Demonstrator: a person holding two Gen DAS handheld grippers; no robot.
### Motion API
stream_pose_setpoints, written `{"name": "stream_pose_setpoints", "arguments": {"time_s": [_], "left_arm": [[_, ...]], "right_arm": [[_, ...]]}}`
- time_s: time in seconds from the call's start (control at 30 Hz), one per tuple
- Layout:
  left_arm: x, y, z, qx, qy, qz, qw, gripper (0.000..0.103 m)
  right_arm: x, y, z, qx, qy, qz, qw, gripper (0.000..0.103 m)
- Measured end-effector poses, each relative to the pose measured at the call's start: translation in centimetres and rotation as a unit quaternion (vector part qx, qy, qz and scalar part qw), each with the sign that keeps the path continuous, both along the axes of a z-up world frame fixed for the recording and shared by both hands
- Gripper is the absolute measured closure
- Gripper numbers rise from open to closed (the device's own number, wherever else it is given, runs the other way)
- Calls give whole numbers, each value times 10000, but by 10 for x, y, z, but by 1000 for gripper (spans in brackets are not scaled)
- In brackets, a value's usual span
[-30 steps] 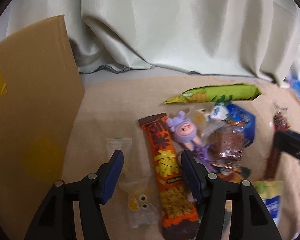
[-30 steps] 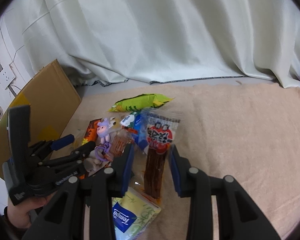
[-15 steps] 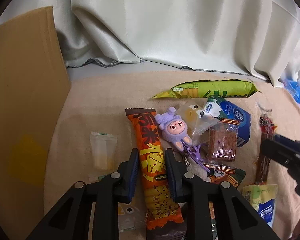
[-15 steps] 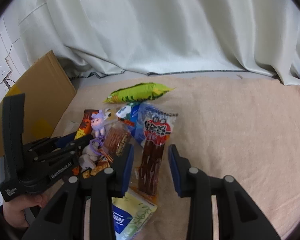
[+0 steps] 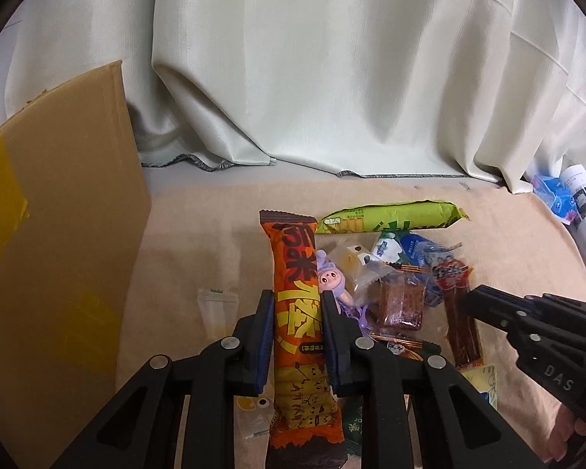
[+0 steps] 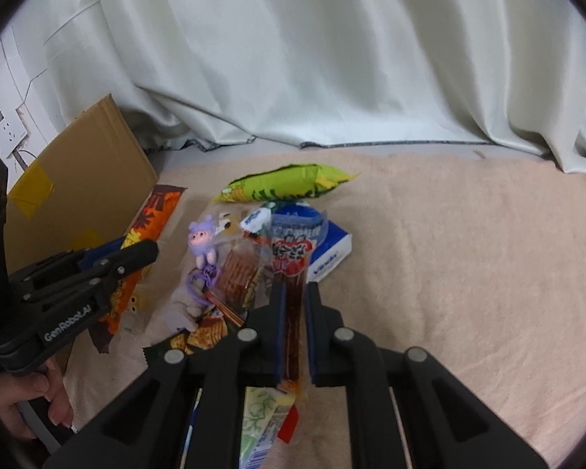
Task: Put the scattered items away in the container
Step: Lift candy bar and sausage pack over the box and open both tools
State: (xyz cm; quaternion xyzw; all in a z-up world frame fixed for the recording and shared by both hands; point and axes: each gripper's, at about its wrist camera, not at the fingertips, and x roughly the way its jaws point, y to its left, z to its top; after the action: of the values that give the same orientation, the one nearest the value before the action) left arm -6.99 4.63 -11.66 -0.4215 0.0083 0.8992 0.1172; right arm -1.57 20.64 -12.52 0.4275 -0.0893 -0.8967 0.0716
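Left gripper (image 5: 297,305) jaws pinch the orange snack bar (image 5: 297,312); right gripper (image 6: 293,293) jaws pinch the partly hidden red jerky strip (image 6: 293,273).

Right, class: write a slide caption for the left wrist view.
Left gripper clamps an orange snack bar beside a cardboard box.

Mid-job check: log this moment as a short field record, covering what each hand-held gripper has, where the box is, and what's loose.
left hand-held gripper: shut on orange snack bar
right hand-held gripper: shut on red jerky strip pack
container: cardboard box, standing left of the pile
loose on towel: green snack bag, purple plush keychain, blue tissue pack
in box: cannot tell
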Motion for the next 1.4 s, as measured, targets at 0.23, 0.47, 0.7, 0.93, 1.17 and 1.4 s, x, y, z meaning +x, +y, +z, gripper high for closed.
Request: {"name": "stream_pose_setpoints", "arguments": {"time_s": [0.23,0.47,0.7,0.93,1.17,1.4], "left_arm": [[8,-7,22,145,271,16,9995,80],[19,-7,50,204,602,-22,9980,80],[23,-13,63,238,715,69,9971,80],[33,-16,93,270,966,61,9949,80],[45,-31,134,249,1264,174,9915,80],[56,-61,156,130,1444,407,9886,80]], "right_arm": [[5,3,20,-102,403,-4,9991,101],[9,7,33,-90,599,-58,9981,101],[15,6,52,-99,899,-70,9959,101],[19,0,90,-40,1264,-30,9920,101],[20,-12,120,-58,1622,50,9867,101],[14,-53,150,-46,1906,354,9810,101]]}}
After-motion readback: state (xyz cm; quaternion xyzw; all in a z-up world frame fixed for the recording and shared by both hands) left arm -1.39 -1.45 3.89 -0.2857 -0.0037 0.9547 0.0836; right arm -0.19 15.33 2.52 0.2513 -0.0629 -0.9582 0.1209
